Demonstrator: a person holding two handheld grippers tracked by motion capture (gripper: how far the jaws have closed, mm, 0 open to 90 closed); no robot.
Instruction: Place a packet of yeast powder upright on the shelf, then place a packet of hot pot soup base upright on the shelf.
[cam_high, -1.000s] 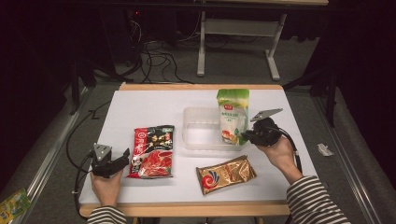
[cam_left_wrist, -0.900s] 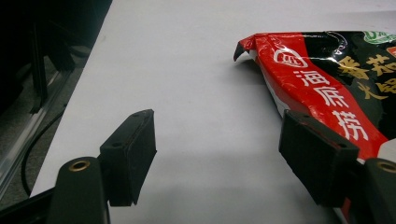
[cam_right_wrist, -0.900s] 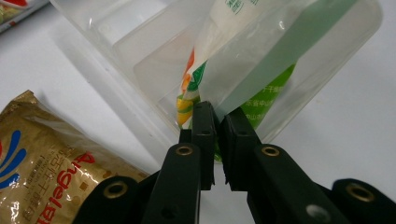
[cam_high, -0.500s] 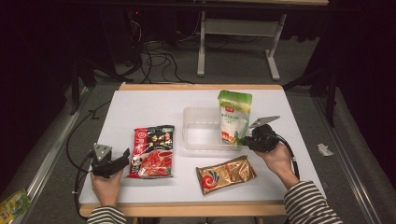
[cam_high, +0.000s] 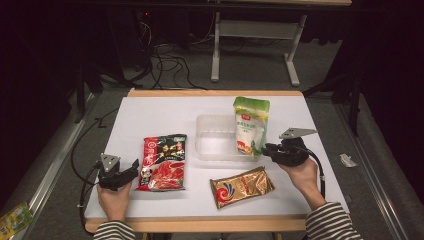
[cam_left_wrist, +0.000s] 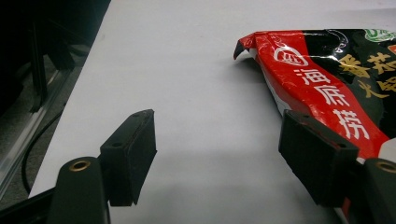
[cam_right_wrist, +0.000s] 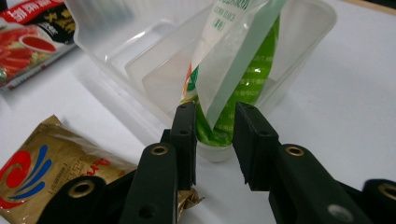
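Green-white pouch (cam_high: 251, 125) seen standing tilted in clear tub (cam_high: 215, 145), at tub's right end. Right tool (cam_high: 266, 150) held just right of tub — jaws just opened, slightly apart, pouch edge between them, pads not pressing. Left tool (cam_high: 131, 169) well left of tub, jaws wide apart, beside red packet (cam_high: 163, 162). Gold packet (cam_high: 242, 186) noted on table (cam_high: 150, 110) below tub.
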